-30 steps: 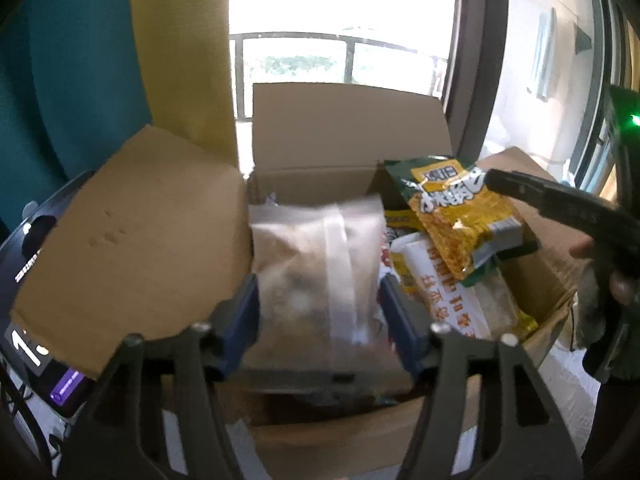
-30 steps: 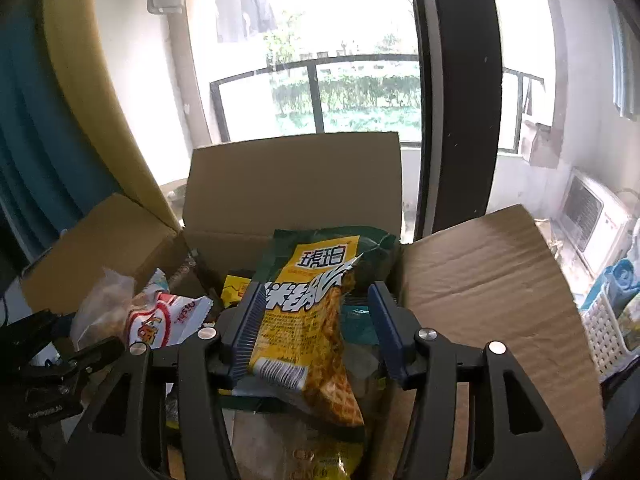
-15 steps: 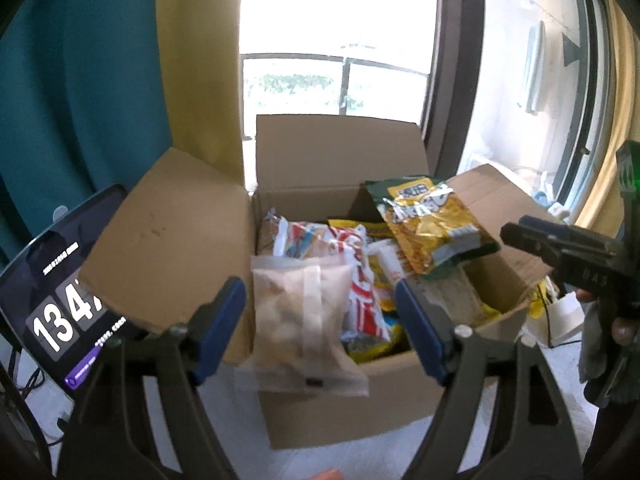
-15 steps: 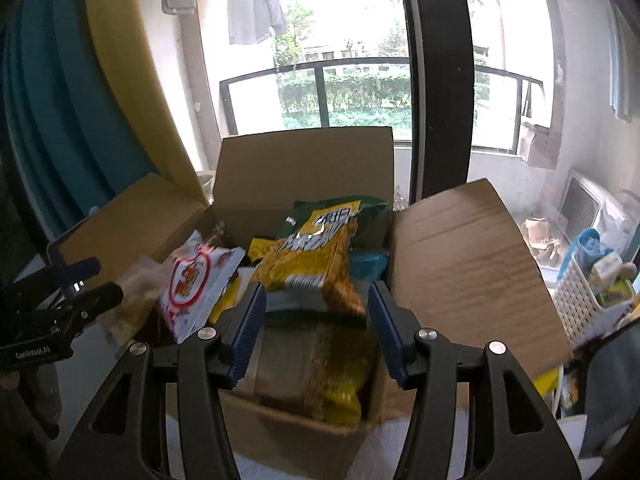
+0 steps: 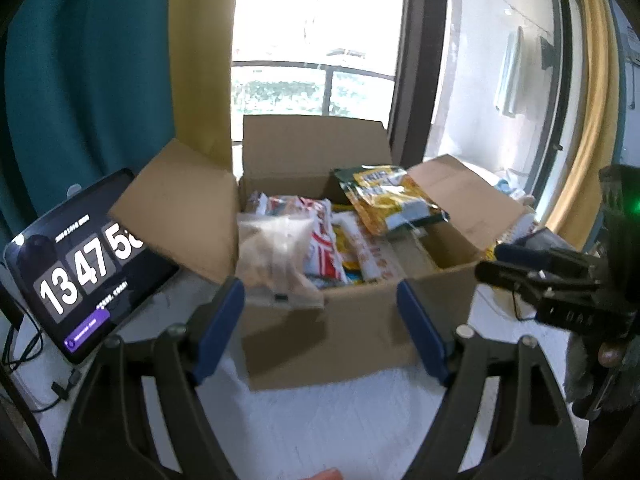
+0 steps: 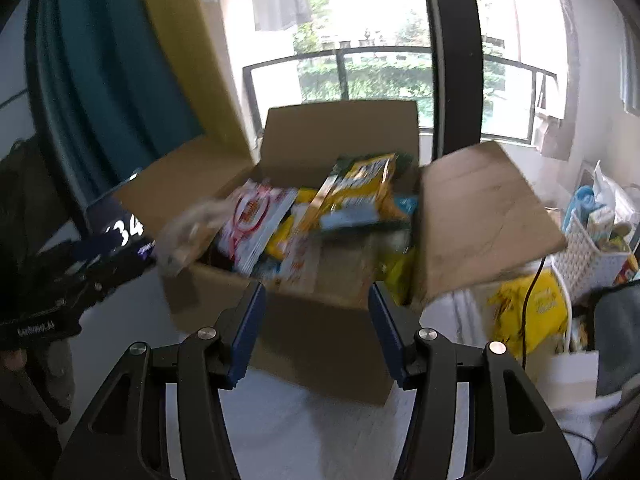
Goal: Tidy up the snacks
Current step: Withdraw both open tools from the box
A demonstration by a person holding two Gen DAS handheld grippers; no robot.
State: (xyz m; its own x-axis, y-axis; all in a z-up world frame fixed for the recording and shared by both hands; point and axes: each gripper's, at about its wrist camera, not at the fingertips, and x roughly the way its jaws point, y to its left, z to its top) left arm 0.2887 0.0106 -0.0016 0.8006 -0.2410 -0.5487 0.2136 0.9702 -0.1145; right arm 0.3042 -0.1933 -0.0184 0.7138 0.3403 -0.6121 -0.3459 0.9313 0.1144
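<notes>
Here, an open cardboard box (image 5: 352, 320) stands on the white bench (image 5: 320, 432), all flaps folded outward, and holds the snacks. To its left leans a dark tablet (image 5: 76, 264) showing a flip clock; "13 47" reads clearly, the third pair being cut off by the box flap. At far right in the right wrist view stands a white lattice basket (image 6: 584, 256) with assorted items; their labels are too small to read.

A yellow-and-green snack bag (image 5: 394, 200) lies on top at the back right of the box; its printing is blurred, not legible. A red-and-white packet (image 5: 320, 232) sits left of centre, with a red ring emblem; text unreadable. A clear bag of pale pieces (image 5: 276, 256) droops over the front left rim, half outside the box.

Left tool (image 5: 320, 340): blue pads wide apart, nothing between them, short of the box front. Right tool (image 6: 316, 332): pads apart, empty, likewise short of the box. Lettering on the left tool's body, seen from the right wrist, is too blurred to read with confidence.
</notes>
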